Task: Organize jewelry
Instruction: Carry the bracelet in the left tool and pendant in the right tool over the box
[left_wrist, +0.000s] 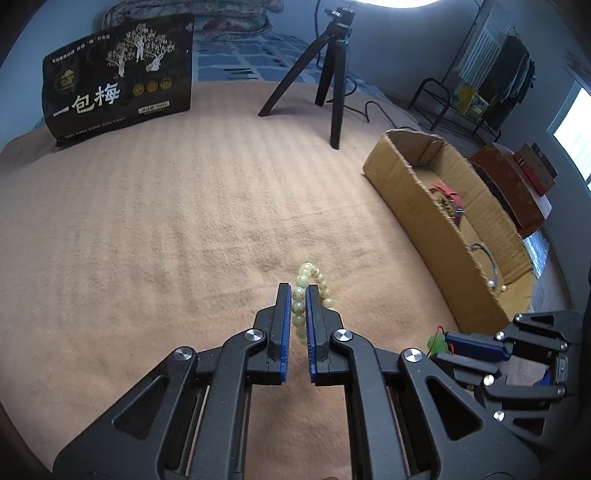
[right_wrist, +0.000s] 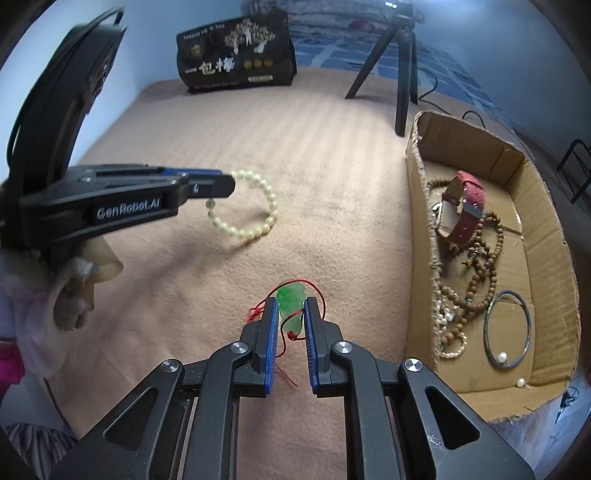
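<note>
My left gripper (left_wrist: 298, 293) is shut on a pale green bead bracelet (left_wrist: 312, 280) and holds it just above the tan blanket; in the right wrist view the bracelet (right_wrist: 255, 206) hangs from the left gripper (right_wrist: 221, 186). My right gripper (right_wrist: 290, 310) is shut on a green jade pendant (right_wrist: 291, 301) with a red cord, also seen in the left wrist view (left_wrist: 437, 341). A cardboard box (right_wrist: 546, 206) to the right holds a red-strap watch (right_wrist: 467, 203), brown bead strands (right_wrist: 484, 266), a bangle (right_wrist: 509, 328) and pearls.
A black snack bag (left_wrist: 118, 74) stands at the far edge of the blanket (left_wrist: 184, 221). A black tripod (left_wrist: 332, 74) stands behind the box (left_wrist: 413, 192). A rack and dark furniture lie beyond at the right.
</note>
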